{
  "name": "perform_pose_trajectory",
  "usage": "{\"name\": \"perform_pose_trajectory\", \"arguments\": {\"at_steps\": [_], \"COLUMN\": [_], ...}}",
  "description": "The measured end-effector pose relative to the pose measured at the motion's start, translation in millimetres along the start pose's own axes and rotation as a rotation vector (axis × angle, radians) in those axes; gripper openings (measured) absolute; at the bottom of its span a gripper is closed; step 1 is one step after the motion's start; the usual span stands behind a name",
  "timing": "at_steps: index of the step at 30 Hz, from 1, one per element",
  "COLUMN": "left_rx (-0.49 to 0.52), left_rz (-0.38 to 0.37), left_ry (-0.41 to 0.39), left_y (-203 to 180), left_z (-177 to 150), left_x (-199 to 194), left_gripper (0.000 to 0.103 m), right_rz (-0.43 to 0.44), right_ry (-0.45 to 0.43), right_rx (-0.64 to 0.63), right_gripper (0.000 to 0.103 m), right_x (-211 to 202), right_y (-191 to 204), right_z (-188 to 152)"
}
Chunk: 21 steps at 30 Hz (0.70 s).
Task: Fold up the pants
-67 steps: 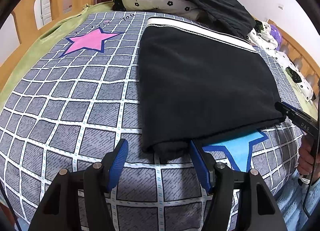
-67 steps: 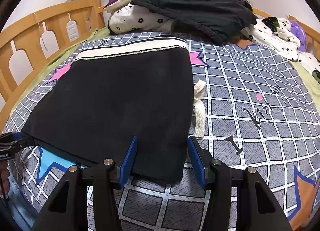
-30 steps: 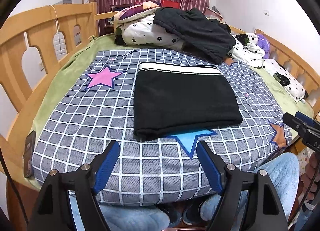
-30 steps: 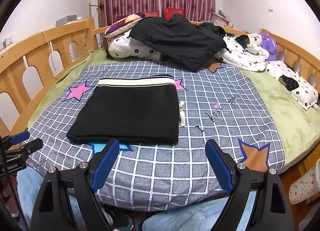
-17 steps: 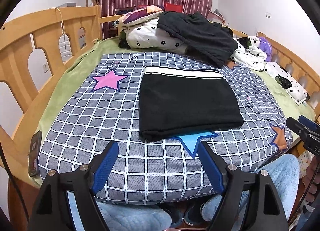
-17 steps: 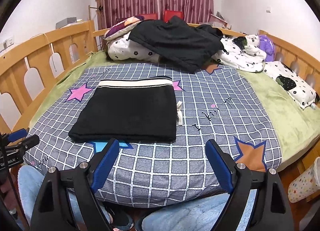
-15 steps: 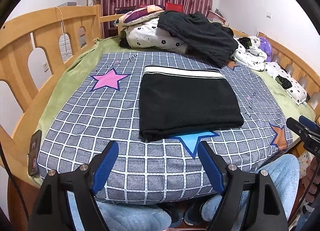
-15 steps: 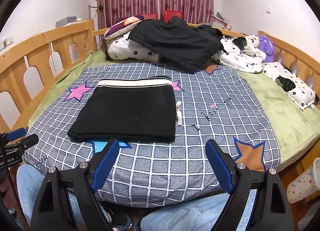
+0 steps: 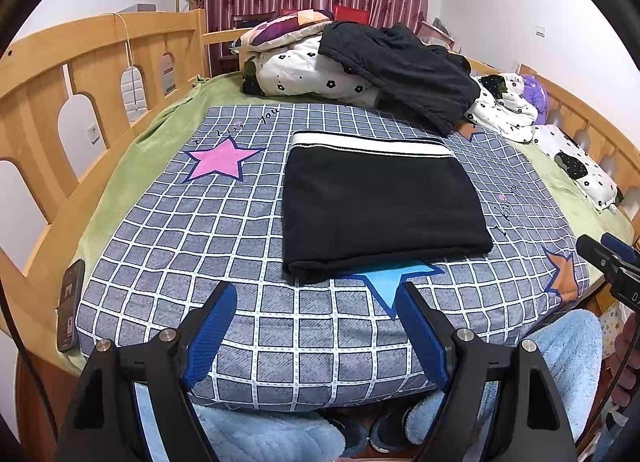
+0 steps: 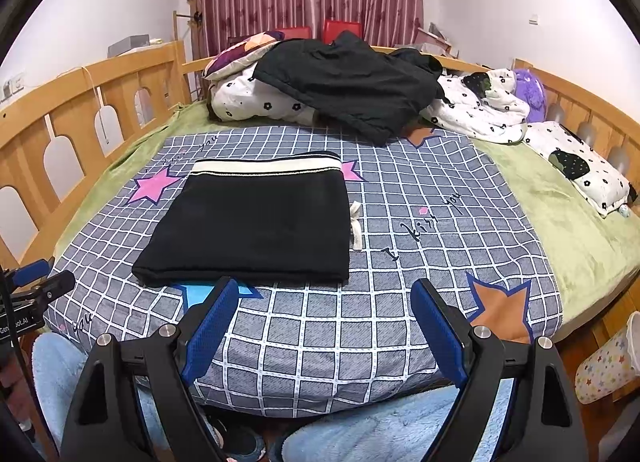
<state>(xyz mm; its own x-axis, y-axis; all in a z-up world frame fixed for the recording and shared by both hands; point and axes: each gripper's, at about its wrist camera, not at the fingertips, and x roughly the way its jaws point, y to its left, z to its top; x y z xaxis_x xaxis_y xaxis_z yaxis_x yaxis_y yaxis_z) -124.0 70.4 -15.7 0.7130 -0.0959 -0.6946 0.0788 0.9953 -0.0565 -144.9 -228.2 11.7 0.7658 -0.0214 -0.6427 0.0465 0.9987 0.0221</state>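
Left claw (image 9: 316, 326) and right claw (image 10: 324, 326) both wide open, empty, well short of folded pants (image 9: 376, 202) on bed (image 9: 168, 246)

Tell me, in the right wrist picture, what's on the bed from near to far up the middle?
Blue star print → folded black pants with white waistband → rumpled black garment on flowered white bedding.

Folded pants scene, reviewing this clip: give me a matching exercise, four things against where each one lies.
Things:
1. folded pants
2. white drawstring
3. phone
4. dark jacket

Places:
A. on the bedding pile at the far end
B. at the bed's left edge
C. in the middle of the checked blanket
D. beside the pants' right edge

Pairs: 1-C, 2-D, 3-B, 4-A
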Motion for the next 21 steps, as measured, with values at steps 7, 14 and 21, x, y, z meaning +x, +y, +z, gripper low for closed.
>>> {"name": "perform_pose_trajectory", "arguments": {"at_steps": [7,14,21], "left_rx": [-0.007,-0.007,-0.009], "left_rz": [-0.001,0.002,0.001], "left_ry": [-0.003,-0.006,-0.012], "left_y": [4.7,5.9,6.5], "left_z": [1.7,2.6,2.9], "left_x": [3.2,5.4,5.0], "left_gripper": [0.081,0.081,0.081], "right_rz": [-0.01,-0.01,-0.01], "right_ry": [-0.004,-0.006,-0.008], "right_rx": [-0.001,0.004,0.003], "right_gripper": [0.087,0.087,0.087], "right_x": [0.9,1.9,3.5], "right_y": [0.8,0.1,1.7], "right_z": [1.4,2.7,3.7]}}
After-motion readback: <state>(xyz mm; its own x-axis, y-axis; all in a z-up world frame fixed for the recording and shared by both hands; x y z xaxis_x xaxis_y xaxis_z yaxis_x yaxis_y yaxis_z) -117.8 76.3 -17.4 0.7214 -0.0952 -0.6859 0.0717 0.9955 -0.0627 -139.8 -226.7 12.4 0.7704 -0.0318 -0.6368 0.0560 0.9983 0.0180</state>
